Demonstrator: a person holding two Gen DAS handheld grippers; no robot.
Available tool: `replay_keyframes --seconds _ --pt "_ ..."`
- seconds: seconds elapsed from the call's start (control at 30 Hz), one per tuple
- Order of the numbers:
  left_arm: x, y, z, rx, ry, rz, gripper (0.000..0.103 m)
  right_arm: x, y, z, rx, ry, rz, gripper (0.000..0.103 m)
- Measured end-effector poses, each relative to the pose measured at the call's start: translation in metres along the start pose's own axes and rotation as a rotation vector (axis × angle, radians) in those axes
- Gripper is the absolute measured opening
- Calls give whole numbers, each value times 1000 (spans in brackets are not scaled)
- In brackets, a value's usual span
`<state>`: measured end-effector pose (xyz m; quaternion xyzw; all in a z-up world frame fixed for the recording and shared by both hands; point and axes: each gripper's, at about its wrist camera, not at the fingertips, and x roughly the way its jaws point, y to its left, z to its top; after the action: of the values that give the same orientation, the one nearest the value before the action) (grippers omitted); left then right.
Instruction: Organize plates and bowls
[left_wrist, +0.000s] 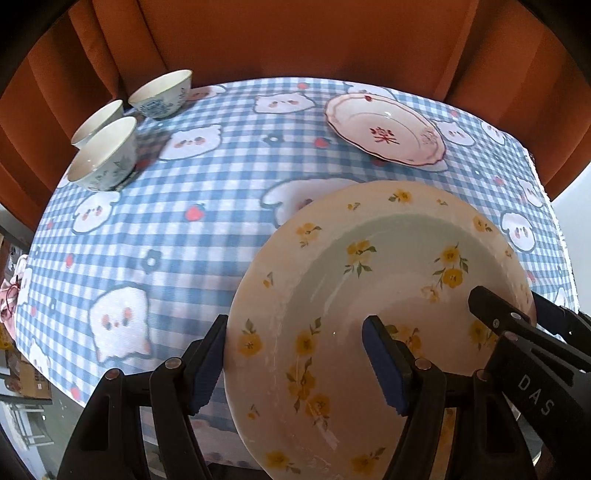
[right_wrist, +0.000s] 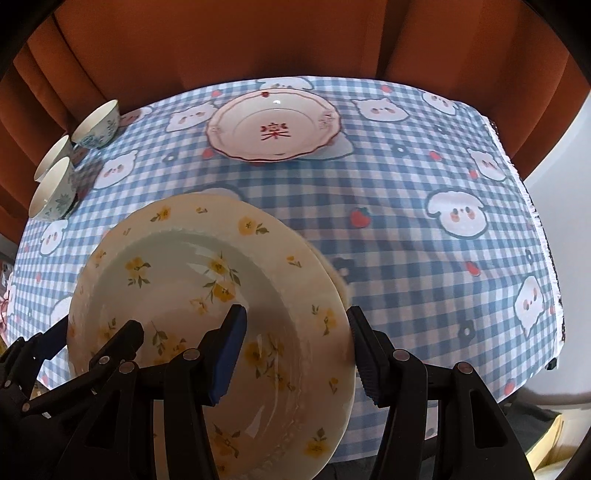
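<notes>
Both the left gripper (left_wrist: 295, 365) and right gripper (right_wrist: 295, 350) pinch the yellow-flowered plate (left_wrist: 369, 280), seemingly lifted, nearer than the pink plate (right_wrist: 273, 127); three bowls (left_wrist: 107, 155) sit left of it.

Yellow-flowered plate (left_wrist: 369, 295) tilted near edge; red-rimmed plate (left_wrist: 386, 127) flat beyond.

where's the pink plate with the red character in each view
Left wrist view: the pink plate lies upper right on the checked tablecloth, beyond the yellow-flower plate.
Right wrist view: the pink plate lies top centre, again beyond the yellow-flower plate.
Shared landmark: the three bowls at the cloth's left edge in both views.
</notes>
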<state>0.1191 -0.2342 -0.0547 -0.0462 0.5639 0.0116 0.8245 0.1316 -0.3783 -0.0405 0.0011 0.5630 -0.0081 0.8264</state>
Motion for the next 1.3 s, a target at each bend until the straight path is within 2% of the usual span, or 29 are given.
replay_keyframes --seconds 0.5,0.87,1.13,1.3 --pt "33 -41 -12 -12 83 -39 73 21 -45 -3 -18 51 -40 60" --pt "50 -34 -10 -54 94 -1 75 35 -38 3 -59 57 -17 60" --pt "53 -34 -5 -23 63 44 75 46 -35 6 -47 75 0 60" --pt "53 -36 -4 23 45 69 79 48 -33 4 -49 75 4 60"
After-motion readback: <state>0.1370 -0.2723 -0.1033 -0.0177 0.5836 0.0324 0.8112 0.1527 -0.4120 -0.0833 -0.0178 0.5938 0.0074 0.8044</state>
